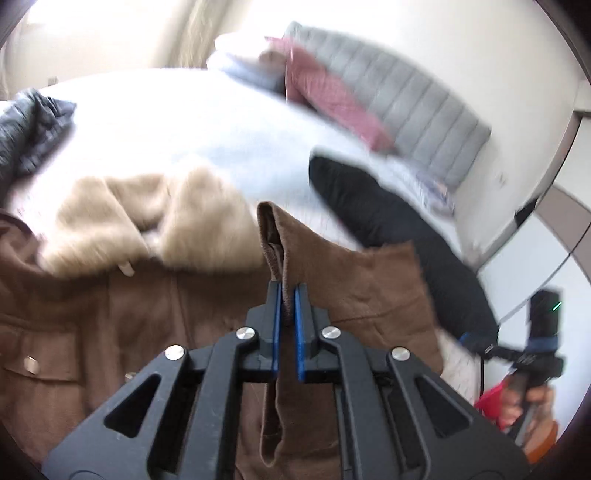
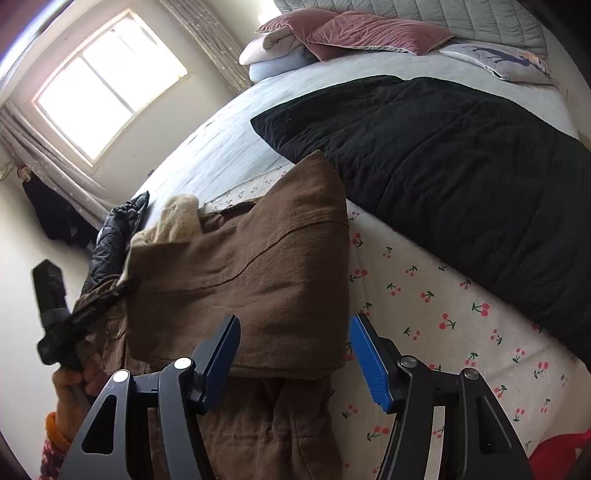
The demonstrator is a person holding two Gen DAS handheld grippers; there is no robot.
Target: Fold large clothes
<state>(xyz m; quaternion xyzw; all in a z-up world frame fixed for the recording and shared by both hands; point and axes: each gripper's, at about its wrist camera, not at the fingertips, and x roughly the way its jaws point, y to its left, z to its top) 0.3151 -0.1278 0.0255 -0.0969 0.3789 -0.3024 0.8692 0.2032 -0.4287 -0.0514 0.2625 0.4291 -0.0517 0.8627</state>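
A large brown coat with a tan fleece collar lies on the bed. My left gripper is shut on a bunched fold of the brown coat and holds it raised. In the right wrist view the coat has one part folded over itself. My right gripper is open and empty, its fingers either side of the folded part's near edge. The left gripper's handle shows at the left of that view, and the right gripper's handle at the right of the left wrist view.
A black quilted blanket lies across the bed to the right of the coat. A dark puffer jacket lies at the far left. Pink pillows and a grey headboard are at the bed's head. A cherry-print sheet covers the near side.
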